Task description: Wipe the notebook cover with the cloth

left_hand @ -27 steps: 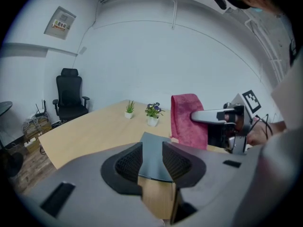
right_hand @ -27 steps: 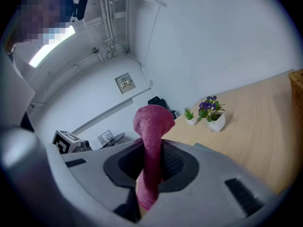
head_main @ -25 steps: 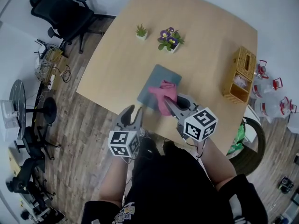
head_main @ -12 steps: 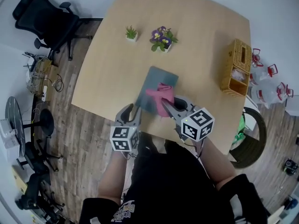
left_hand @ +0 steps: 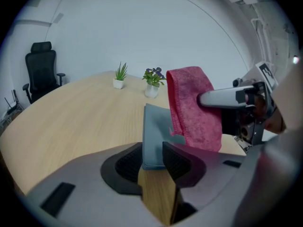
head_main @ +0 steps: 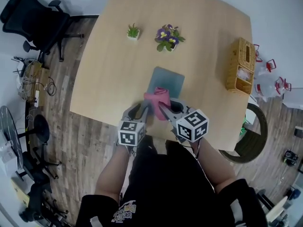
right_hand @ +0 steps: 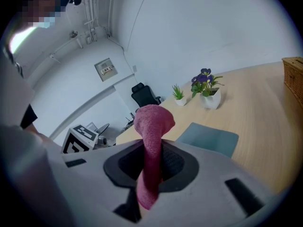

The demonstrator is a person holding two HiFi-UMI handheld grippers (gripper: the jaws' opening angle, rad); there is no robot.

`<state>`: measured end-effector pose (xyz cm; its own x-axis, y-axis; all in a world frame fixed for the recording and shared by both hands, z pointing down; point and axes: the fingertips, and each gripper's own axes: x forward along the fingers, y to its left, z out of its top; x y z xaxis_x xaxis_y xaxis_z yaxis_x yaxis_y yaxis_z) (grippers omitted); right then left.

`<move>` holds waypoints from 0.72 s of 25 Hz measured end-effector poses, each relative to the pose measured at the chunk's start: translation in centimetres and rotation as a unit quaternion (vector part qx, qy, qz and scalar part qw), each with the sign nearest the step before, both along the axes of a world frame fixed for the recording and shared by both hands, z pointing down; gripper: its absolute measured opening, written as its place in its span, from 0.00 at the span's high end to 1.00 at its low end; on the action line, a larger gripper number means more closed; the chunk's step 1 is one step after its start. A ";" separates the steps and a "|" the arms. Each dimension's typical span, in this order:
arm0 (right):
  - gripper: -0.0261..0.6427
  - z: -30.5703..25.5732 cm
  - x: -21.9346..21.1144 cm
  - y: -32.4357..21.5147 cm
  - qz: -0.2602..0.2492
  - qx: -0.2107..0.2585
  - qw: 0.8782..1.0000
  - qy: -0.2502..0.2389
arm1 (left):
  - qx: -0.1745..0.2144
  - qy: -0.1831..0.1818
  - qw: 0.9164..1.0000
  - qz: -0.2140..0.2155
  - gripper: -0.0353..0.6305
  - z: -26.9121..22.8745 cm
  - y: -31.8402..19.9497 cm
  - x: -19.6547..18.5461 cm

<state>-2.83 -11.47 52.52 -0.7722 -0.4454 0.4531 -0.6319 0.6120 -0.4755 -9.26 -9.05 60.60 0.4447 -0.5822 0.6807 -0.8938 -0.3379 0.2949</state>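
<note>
- The notebook (head_main: 166,81), grey-blue, lies flat on the worktop (head_main: 109,74) toward its near edge, at 12 o'clock from the two grippers. Its near end is hidden under the cloth.
- The cloth (head_main: 156,98), pink, bunches over that near end. The right gripper view shows it standing up out of the jaws and hanging below them. Whether its lower end touches the cover I cannot tell.
- The right gripper (head_main: 162,107) has its jaws closed tight on the cloth.
- The left gripper (head_main: 142,109) has its jaws drawn nearly together with the notebook's near corner between them, apparently pinching it to steady it.
- Progress, as a judgement: the set-up looks done, with the cloth in hand and the notebook steadied. The cover from its middle to its 12 o'clock end lies bare. Nothing shows whether any part is wiped, so the strokes across it seem left to do.
- Containers:
  - A wicker basket (head_main: 236,51) at 3 o'clock from the notebook holds something pale that I cannot make out.
  - A white pot of purple flowers (head_main: 166,36) stands at 12 o'clock.
  - A smaller white pot with a green plant (head_main: 133,32) stands at 11 o'clock.
</note>
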 end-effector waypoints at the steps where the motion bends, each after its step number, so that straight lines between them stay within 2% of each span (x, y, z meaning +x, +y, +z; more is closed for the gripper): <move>1: 0.86 0.5 -0.5 0.0 -0.001 -0.004 1.000 0.005 | -0.005 0.002 1.000 0.005 0.78 0.4 -0.1 -0.1; 10: 0.86 5.0 -3.5 -0.6 -0.010 -0.040 0.997 0.062 | -0.049 0.023 0.997 0.046 0.78 2.7 -0.7 -0.1; 18: 0.86 8.3 -5.2 -0.1 -0.059 -0.060 0.986 0.146 | -0.065 0.032 0.995 0.073 0.81 2.8 -0.6 0.2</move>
<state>-8.03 -11.55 60.86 -0.6441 -0.2900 0.7078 -0.6803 0.6402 -0.3568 -9.05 -9.64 63.42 0.5628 -0.4165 0.7140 -0.8159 -0.4185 0.3989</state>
